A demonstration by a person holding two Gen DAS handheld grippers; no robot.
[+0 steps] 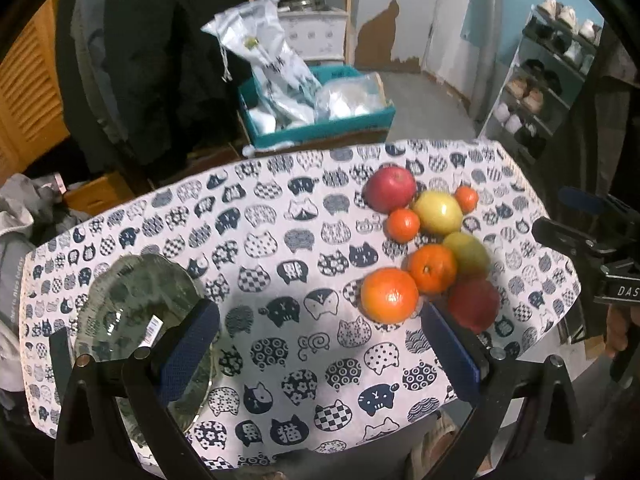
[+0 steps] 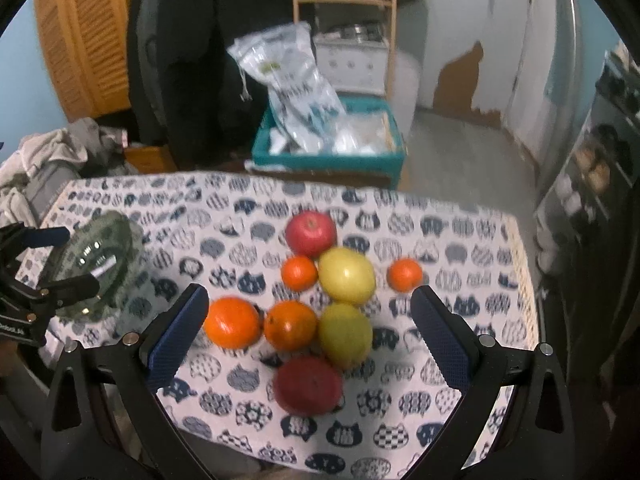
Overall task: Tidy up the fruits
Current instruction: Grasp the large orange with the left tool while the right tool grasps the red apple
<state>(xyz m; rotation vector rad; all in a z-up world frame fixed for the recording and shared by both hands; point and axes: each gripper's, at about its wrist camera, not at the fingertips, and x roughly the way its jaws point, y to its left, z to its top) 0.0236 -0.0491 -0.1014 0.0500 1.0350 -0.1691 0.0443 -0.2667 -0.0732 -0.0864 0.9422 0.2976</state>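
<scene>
Fruit is lying clustered toward the right edge of the cat-print tablecloth [image 1: 280, 240]: red apples [image 2: 311, 233], oranges [image 2: 232, 322], small tangerines [image 2: 405, 274] and yellow-green pieces [image 2: 346, 276], all touching or just beside one another. The right gripper [image 2: 304, 336] is hovering over them, fingers wide and empty, probably lining up a pick. The left gripper [image 1: 320, 344], likewise spread, is waiting beside the glass plate [image 1: 120, 292] at the left edge, the likely destination.
</scene>
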